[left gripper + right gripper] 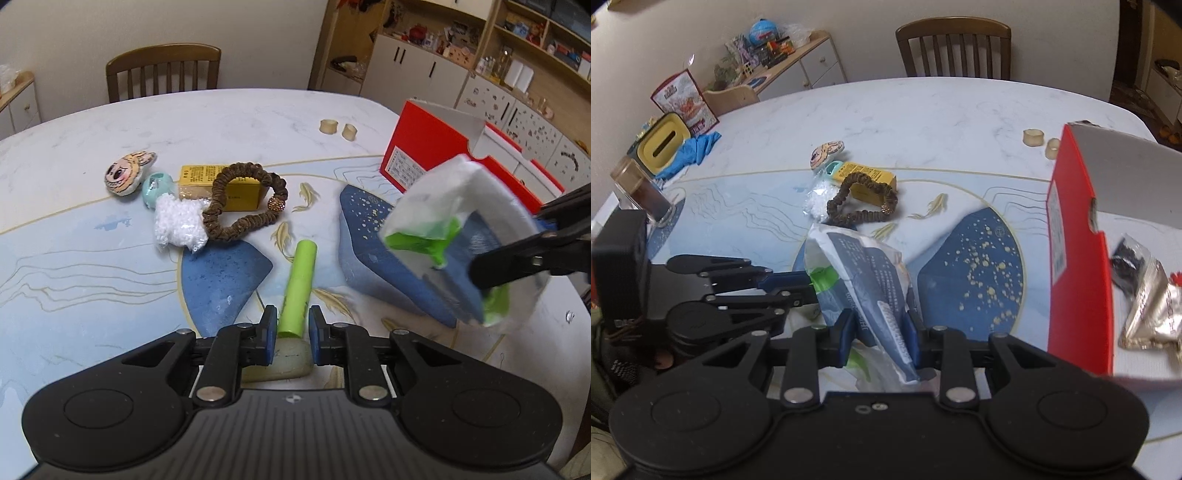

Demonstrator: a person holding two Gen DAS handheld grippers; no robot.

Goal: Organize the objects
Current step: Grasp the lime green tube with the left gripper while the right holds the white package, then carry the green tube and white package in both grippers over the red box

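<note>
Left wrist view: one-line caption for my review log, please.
Left gripper clamps a green marker while the right gripper carries a tissue pack near the red box.

Both tongs tilt downward; the left tongs [291,325] are clamped nearly closed, the right tongs [879,332] pinched partway.

Left gripper [291,325], right gripper [879,330]: matte black housings, ribbed top plates, round side discs, silver pivot screws, linkage arms, blue-padded fingers [271,325].
</note>
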